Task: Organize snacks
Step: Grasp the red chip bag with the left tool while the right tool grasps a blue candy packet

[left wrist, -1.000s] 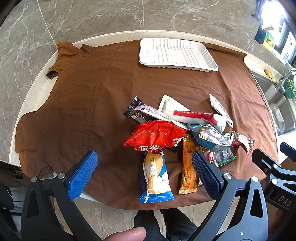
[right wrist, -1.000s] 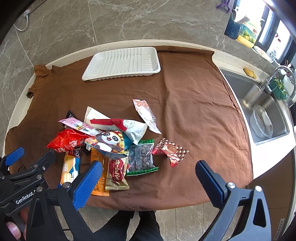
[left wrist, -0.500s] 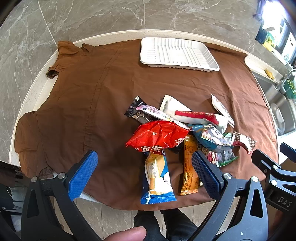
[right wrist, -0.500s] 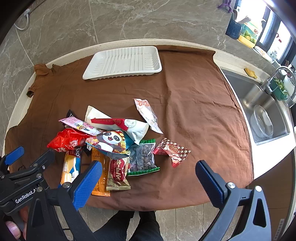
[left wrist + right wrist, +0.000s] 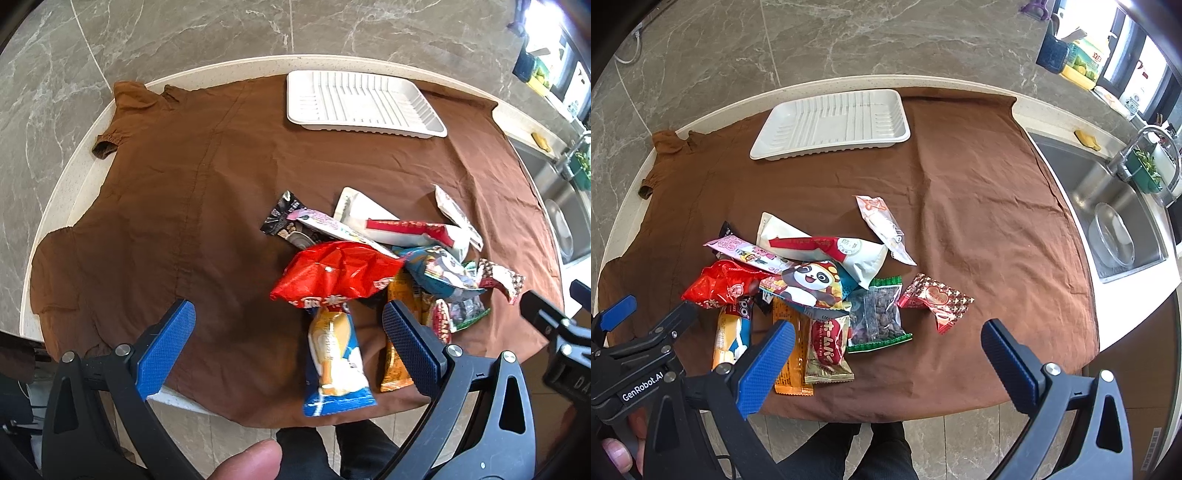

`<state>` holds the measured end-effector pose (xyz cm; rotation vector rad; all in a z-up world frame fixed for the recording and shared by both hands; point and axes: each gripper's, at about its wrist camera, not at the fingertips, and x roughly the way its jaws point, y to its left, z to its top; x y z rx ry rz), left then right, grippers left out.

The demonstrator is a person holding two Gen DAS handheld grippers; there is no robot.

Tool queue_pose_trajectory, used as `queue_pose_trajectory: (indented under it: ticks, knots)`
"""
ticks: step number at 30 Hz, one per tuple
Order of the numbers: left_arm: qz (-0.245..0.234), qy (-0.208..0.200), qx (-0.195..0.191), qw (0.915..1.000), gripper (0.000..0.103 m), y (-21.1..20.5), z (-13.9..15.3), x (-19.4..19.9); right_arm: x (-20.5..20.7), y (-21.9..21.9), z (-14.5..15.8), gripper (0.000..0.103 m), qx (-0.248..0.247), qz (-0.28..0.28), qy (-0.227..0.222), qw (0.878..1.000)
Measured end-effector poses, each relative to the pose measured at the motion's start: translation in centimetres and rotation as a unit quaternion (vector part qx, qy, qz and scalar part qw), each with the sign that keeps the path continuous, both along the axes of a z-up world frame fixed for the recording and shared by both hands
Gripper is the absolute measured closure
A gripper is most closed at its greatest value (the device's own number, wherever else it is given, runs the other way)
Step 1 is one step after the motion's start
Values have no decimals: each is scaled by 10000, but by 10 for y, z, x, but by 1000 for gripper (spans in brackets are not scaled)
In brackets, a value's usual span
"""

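Note:
A pile of snack packets lies on a brown cloth [image 5: 177,206] near the table's front edge: a red bag [image 5: 336,273], a blue and yellow packet [image 5: 336,362], a panda packet [image 5: 809,284], a bag of dark beans [image 5: 877,317] and a red heart-patterned packet [image 5: 936,301]. An empty white tray [image 5: 362,103] stands at the far side, also in the right wrist view [image 5: 834,123]. My left gripper [image 5: 288,332] is open and empty, above the front edge, left of the pile. My right gripper [image 5: 886,343] is open and empty, above the pile's right part.
The cloth covers a round-edged white counter [image 5: 62,177]. A steel sink [image 5: 1108,206] with a glass bowl and a tap lies to the right. Marble floor surrounds the counter. The person's legs [image 5: 864,450] stand at the front edge.
Both grippers have eased slightly forward and down toward the snacks, so the pile sits a little lower in view. Nothing was grasped; both stay open.

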<state>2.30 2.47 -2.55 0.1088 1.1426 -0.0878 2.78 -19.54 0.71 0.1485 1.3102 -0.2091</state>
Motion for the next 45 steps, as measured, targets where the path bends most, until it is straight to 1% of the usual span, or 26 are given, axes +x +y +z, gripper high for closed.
queue_pose_trajectory:
  ticks: [2,4,8,9,10,12,13,15,16,19,21,22,24,27,29,30,31,32,33,35,36,37,38,41,44,45]
  knots:
    - [-7,-24,-95,10000,0,10,-3,2,1,-2,0,0,-13,-12,-38,10000]
    - [-67,-151,-385,9991,0,24,-6,4,0,-6,3,0,73,6,-198,9998]
    - [-429,-780,-876,9922,0,49,-8,-1,-7,-22,9,0,563,154,-735,9956]
    - [-441,-868,-866,9915,0,55,-11,-2,-10,-28,11,0,774,213,-934,9924]
    - [-453,-762,-721,9935,0,60,-18,-2,-12,-32,11,0,923,272,-1082,9895]
    - [-474,-316,-624,9964,0,67,-28,3,-17,-45,8,0,1153,387,-1352,9833]
    - [-392,-216,-727,9964,0,73,-29,4,-17,-48,5,0,1209,402,-1381,9822]
    - [-237,-307,-886,9953,0,82,-27,5,-13,-59,-5,5,1475,521,-1379,9780]
    - [-276,-288,-832,9957,0,81,-28,8,-9,-63,-11,11,1623,598,-1338,9758]
    - [-405,15,-294,9987,2,65,-37,21,4,-66,-19,16,2075,1026,-1346,9635]
    - [-784,-148,-466,9957,2,50,-27,21,11,-64,-22,20,2449,1428,-1320,9498]
    - [-908,-259,-409,9947,2,42,-24,21,14,-62,-21,22,2537,1552,-1319,9456]
    - [-1373,-571,-40,9889,2,21,-15,19,22,-54,-23,23,2581,1866,-1325,9386]
    - [-2035,-953,712,9718,2,-12,-18,17,28,-40,-31,25,2545,2252,-1225,9325]
    - [-2581,-1098,1209,9522,2,-30,-25,15,27,-33,-33,27,2362,2482,-1232,9314]
    - [-2795,-1272,1465,9403,2,-37,-28,8,25,-27,-33,27,2246,2674,-1294,9281]
    - [-3156,-1558,1772,9191,2,-44,-30,0,22,-21,-33,27,2068,2862,-1406,9250]
    - [-3430,-1703,1884,9043,1,-46,-32,-5,19,-18,-34,28,1950,2959,-1453,9237]
    - [-3646,-1751,1936,8938,0,-48,-35,-8,16,-9,-36,29,1660,3144,-1480,9229]
    - [-4062,-1661,2010,8758,0,-47,-46,-6,17,6,-43,38,1342,3407,-1334,9209]
    - [-4238,-1622,2029,8677,0,-46,-51,-6,17,10,-45,42,1318,3462,-1301,9197]
    - [-4402,-1650,2113,8570,0,-44,-56,-6,18,14,-47,43,1253,3497,-1294,9194]
    - [-4483,-1655,2104,8529,0,-40,-58,-4,19,18,-51,43,1115,3528,-1249,9206]
    - [-4673,-1609,1917,8479,0,-35,-61,0,18,31,-64,48,802,3760,-1047,9172]
    - [-4932,-1664,1961,8310,0,-33,-62,-5,15,41,-69,52,543,3965,-1022,9107]
    - [-4989,-1670,1965,8274,0,-32,-62,-7,13,43,-70,53,447,4045,-1051,9074]
